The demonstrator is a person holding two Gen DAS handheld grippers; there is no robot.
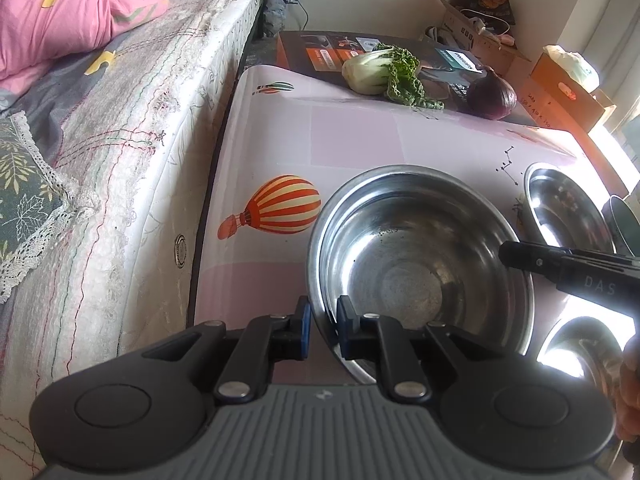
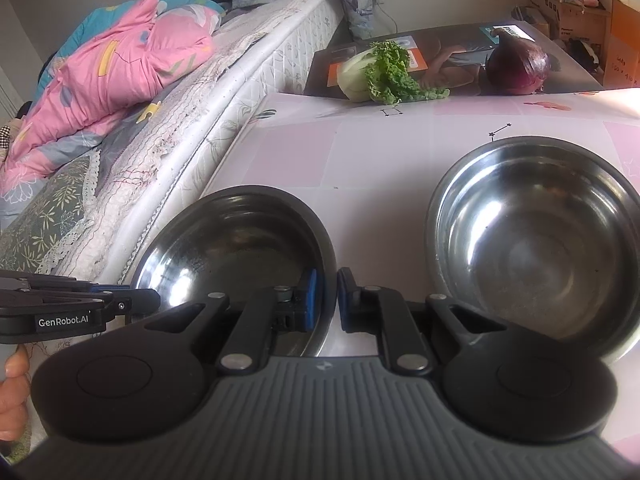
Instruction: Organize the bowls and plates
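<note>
Nearest the left wrist camera, the left gripper [image 1: 323, 322] was clamped on the near rim of the large steel bowl [image 1: 420, 248], one blue pad outside the wall and the other inside it. From the right, the right gripper [image 1: 520, 258] reached in and pinched the same bowl's opposite rim; in its own view the right gripper [image 2: 329, 298] had its blue pads closed tight on that edge, with the bowl's dark interior to the left of the fingers (the bowl thus gripped from two sides at once). The bowl sat on a pale pink table cover [image 1: 360, 140] printed with a striped hot-air balloon [image 1: 276, 208]. Just beside it, to the right, stood a second steel bowl [image 2: 536, 240], empty and resting flat on the cover, apart from both grippers. A third shiny dish [image 1: 580, 348] showed at the lower right of the left view, washed out by glare. Part of a hand [image 2: 14, 396] appeared at the lower left edge of the right view, behind the left gripper's body. Farther back, at the far end of the table, a head of leafy greens [image 1: 384, 74] lay next to a red onion [image 1: 492, 96] on a flat dark printed box [image 1: 316, 50]. A mattress [image 1: 140, 140] with a pink quilt [image 1: 72, 8] ran along the left, and cardboard boxes [image 1: 560, 92] stood by the far wall.
</note>
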